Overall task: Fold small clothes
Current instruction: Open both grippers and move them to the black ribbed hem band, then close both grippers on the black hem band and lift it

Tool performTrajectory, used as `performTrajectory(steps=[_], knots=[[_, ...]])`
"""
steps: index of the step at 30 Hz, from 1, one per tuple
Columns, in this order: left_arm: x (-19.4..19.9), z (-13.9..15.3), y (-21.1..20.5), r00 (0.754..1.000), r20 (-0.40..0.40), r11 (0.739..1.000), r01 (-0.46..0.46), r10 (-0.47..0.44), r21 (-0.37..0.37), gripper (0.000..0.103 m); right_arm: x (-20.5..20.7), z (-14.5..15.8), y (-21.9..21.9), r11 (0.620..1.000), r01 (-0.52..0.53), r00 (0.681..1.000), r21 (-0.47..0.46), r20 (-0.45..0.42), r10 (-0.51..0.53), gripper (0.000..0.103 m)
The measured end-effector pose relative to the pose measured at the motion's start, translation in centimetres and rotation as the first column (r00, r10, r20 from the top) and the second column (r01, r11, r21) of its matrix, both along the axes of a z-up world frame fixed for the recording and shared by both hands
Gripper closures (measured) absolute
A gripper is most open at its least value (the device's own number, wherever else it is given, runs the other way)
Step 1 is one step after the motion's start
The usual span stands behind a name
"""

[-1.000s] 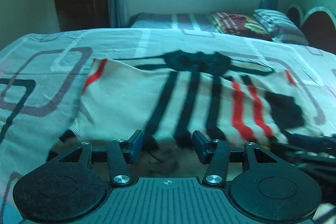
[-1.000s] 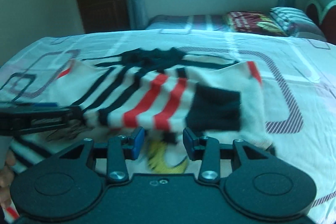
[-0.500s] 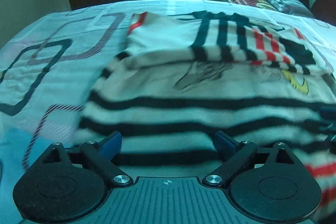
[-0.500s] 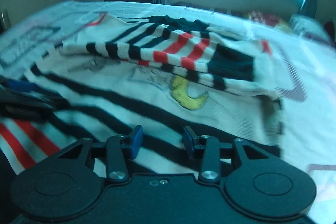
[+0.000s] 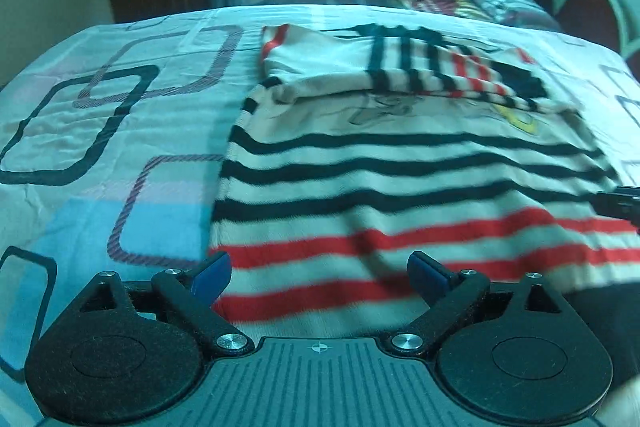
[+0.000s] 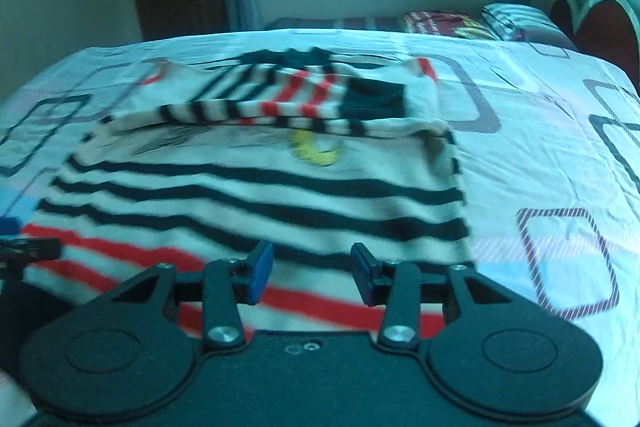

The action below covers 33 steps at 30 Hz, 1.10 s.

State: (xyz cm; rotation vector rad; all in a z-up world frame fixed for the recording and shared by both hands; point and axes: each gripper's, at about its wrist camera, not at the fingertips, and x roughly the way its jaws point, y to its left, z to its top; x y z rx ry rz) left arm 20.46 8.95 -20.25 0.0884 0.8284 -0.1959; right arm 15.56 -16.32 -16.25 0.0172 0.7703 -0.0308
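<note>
- Left wrist view: your left gripper [image 5: 318, 273] hangs low over the near hem of the striped sweater [image 5: 408, 179], fingers spread wide with nothing between them. The sweater lies flat on the bed [image 5: 100, 131], its far part already doubled back over the body into a folded band [image 5: 400, 75]. At the right edge a dark tip shows, probably your right gripper.
- From here, a grab at only the top layer of the hem would likely drag the knit and skew the fold; the soft fabric looks prone to bunching.
- Right wrist view: your right gripper [image 6: 312, 273] also hovers over the hem, jaws apart and empty, narrower than the left. The yellow print [image 6: 316, 151] sits just below the folded band.
- If your two grippers lift unevenly, the edges may not meet and the folded band could slip open.
- Containers: no basket, box or drawer shows in either view; pillows [image 6: 508, 17] lie at the head.
</note>
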Motion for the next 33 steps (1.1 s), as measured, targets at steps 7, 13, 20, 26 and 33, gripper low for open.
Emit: performTrajectory(steps=[7,13,20,26,33], knots=[[-3.3,-2.2,2.2,0.998,-0.058,1.0,-0.001,0.001,-0.001,0.008,-3.9,-2.6,1.7,0.999,-0.01,0.997,-0.032,-0.078,0.008,0.061],[-5.0,-1.5,4.0,0.995,-0.096,0.999,-0.02,0.017,-0.03,0.008,-6.1,-1.3,0.8,0.998,0.05,0.997,-0.035,-0.063,-0.052,0.057],[-6.0,-1.8,6.1,0.989,-0.147,0.983,-0.054,0.028,-0.177,0.009,-8.9,-1.2,-1.7,0.986,0.158,0.984,-0.059,-0.07,-0.162,0.049],[-5.7,-1.8,6.2,0.985,-0.173,0.959,-0.037,-0.013,-0.282,0.027,-10.7,-2.0,-4.0,0.965,0.261,0.96,0.024,-0.115,-0.257,0.048],[-4.7,-2.5,7.0,0.949,-0.308,0.899,-0.075,-0.068,-0.43,0.083,-11.3,-1.9,-4.3,0.939,0.292,0.95,0.182,-0.168,-0.263,0.078]])
